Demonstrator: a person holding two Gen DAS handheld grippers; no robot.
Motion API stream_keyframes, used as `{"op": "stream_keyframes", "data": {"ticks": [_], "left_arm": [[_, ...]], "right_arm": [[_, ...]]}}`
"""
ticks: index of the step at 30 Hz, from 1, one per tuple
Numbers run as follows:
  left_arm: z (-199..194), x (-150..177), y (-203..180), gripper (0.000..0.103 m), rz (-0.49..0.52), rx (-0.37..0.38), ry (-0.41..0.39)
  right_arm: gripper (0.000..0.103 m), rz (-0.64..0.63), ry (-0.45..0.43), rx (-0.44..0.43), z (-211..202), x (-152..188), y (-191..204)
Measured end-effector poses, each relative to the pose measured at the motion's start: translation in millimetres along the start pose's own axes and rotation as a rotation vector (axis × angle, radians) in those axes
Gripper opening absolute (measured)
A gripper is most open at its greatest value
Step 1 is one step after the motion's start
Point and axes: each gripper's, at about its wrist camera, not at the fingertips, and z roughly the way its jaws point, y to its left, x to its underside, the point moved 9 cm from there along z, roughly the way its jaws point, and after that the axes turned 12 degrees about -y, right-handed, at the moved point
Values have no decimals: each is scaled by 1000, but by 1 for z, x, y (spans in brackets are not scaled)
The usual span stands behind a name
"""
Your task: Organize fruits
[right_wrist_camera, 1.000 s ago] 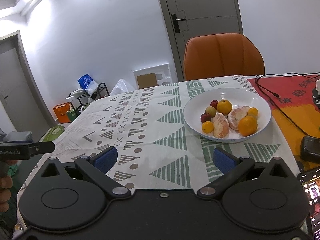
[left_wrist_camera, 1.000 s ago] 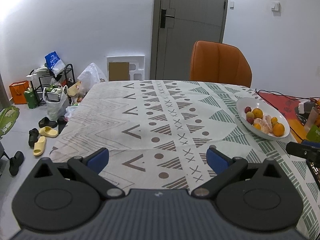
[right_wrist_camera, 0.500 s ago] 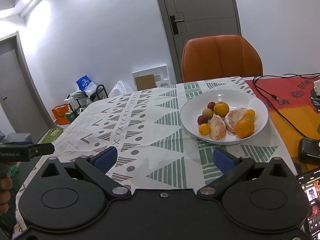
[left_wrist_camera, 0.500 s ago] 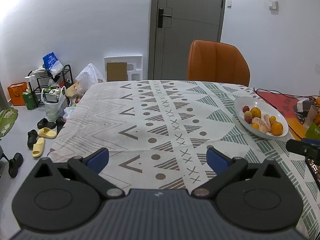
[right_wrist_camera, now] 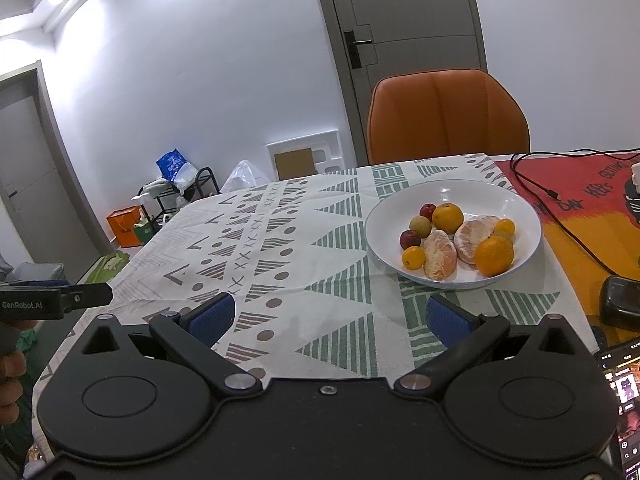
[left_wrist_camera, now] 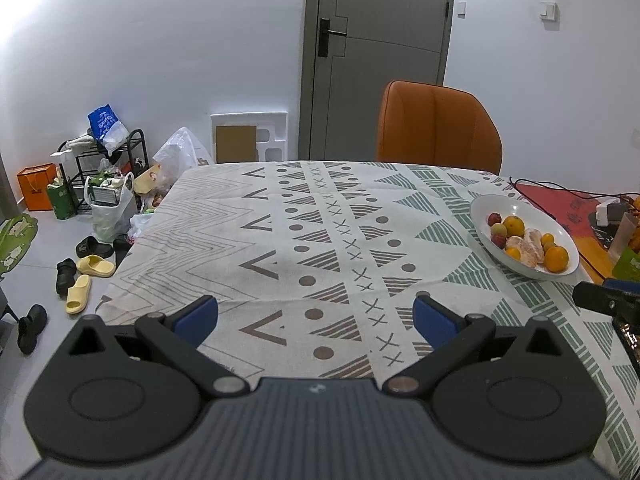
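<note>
At right of centre in the right wrist view, the white bowl (right_wrist_camera: 454,280) of fruit (right_wrist_camera: 458,238) now sits nearer than a second ago (approach underway); right gripper (right_wrist_camera: 328,318) and left gripper (left_wrist_camera: 316,318) both gape, empty, above the tabletop (left_wrist_camera: 280,240).

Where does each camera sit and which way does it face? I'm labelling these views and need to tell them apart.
Left wrist: on the left hand-held gripper, open, facing across the patterned tablecloth to the door; the right gripper's tip shows at right.
Right wrist: on the right hand-held gripper, open, facing the white bowl of fruit; the left gripper and fingers show at left.
Shared: bowl, orange chair, door.
</note>
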Motion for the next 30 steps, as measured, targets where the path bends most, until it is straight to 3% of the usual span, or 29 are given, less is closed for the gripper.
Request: {"op": "stream_keyframes", "data": {"ticks": [30], "left_arm": [[9, 3, -4, 103, -1, 9, 11]], "right_arm": [[103, 11, 6, 10, 5, 4, -8]]}}
